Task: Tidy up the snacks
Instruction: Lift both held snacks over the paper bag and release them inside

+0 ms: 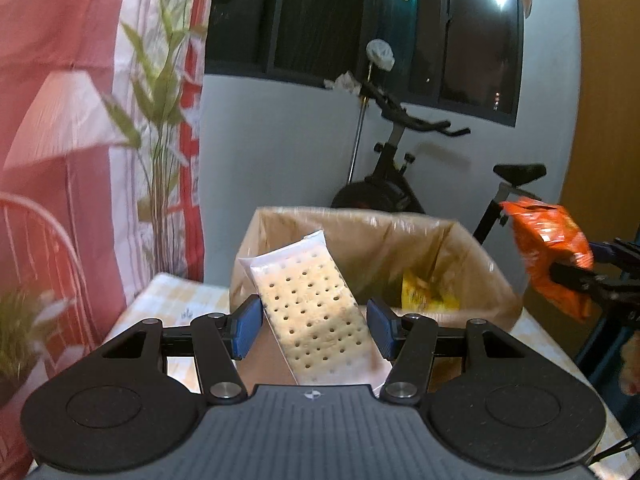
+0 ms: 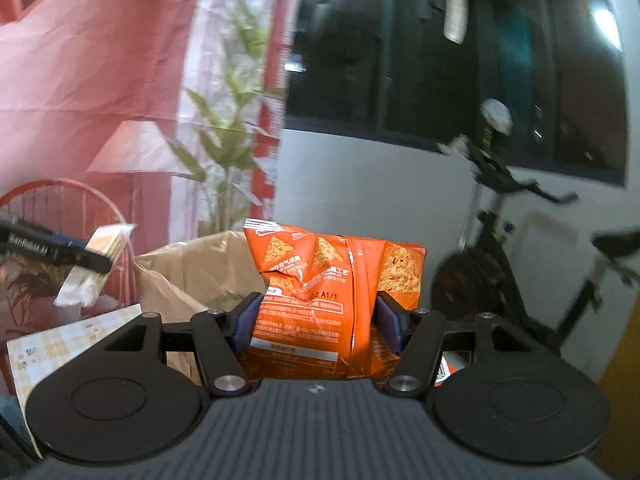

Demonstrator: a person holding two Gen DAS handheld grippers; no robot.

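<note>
A clear packet of pale dotted crackers [image 1: 316, 308] stands tilted between the blue pads of my left gripper [image 1: 316, 326], which is shut on it. Behind it is a cardboard box [image 1: 472, 264] with a plastic liner and a yellow snack bag [image 1: 428, 300] inside. My right gripper [image 2: 318, 322] is shut on an orange chip bag [image 2: 320, 280], held up in front of the box [image 2: 192, 268]. The right wrist view shows the left gripper [image 2: 94, 262] at the left, holding the cracker packet [image 2: 104, 246] in the air. The left wrist view shows the orange bag [image 1: 552, 256] at the right, level with the box's rim.
The box stands on a table with a yellow checked cloth [image 1: 176, 296]. An exercise bike [image 1: 396, 176] stands behind it by the wall under a dark window. A tall plant [image 1: 160, 120], a red curtain and a red wire chair [image 1: 36, 240] are on the left.
</note>
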